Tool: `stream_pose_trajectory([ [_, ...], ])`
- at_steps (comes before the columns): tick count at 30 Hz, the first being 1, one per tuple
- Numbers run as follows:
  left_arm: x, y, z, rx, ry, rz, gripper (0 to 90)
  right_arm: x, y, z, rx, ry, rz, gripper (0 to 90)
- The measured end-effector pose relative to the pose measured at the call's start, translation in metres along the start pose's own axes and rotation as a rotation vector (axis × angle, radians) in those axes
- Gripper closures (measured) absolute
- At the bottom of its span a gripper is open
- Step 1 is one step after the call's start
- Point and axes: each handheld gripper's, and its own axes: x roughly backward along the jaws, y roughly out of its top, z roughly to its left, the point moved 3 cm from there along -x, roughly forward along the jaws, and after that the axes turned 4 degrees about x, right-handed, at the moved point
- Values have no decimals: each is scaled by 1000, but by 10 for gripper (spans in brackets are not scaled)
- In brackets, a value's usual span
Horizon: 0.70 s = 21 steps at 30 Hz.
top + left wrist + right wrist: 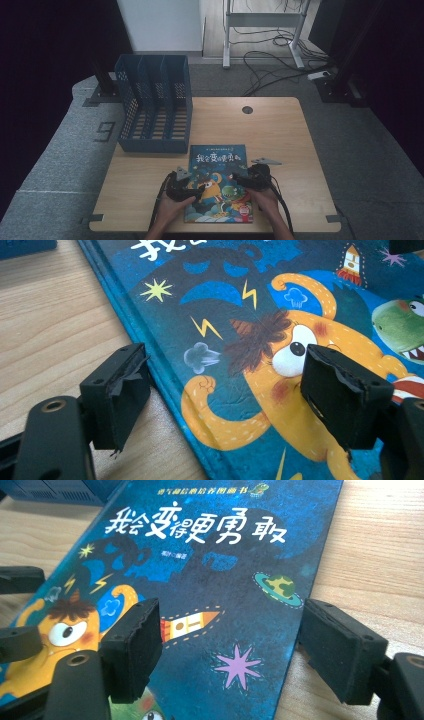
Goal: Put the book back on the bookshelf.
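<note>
High view: the picture book point(218, 180) lies flat on the wooden table point(285, 140), near its 6 o'clock edge, with my left gripper point(196, 192) over its 9 o'clock side and my right gripper point(239, 179) over its 3 o'clock side. Both are dark lumps here, so from above I cannot make out how the jaws stand. My hands cover the book's lower corners, and my forearms are cut off by the frame. The blue file rack point(155, 102) stands at 11 o'clock from the book, just beside its top edge.

In the left gripper view my jaws are spread wide and straddle the book's spine edge: one over bare wood, one over the orange monster (whose lower body it hides). In the right gripper view the jaws are also wide, one over the cover beside the rocket, one over the table past the book's edge. Whether any pad touches the surface, I cannot tell.
</note>
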Motion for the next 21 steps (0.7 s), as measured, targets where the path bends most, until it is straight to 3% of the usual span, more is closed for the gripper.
stream_pose_trajectory([
  [5, 0, 0, 0, 0, -6, -4, 200, 4, 2, -4, -39, 32, -14, 248],
  [12, 0, 1, 3, 26, -38, -12, 198, 12, 8, -3, -49, 59, -40, 254],
  [21, 1, 1, 5, 46, -67, -17, 184, 22, 13, -8, -100, 140, -92, 292],
])
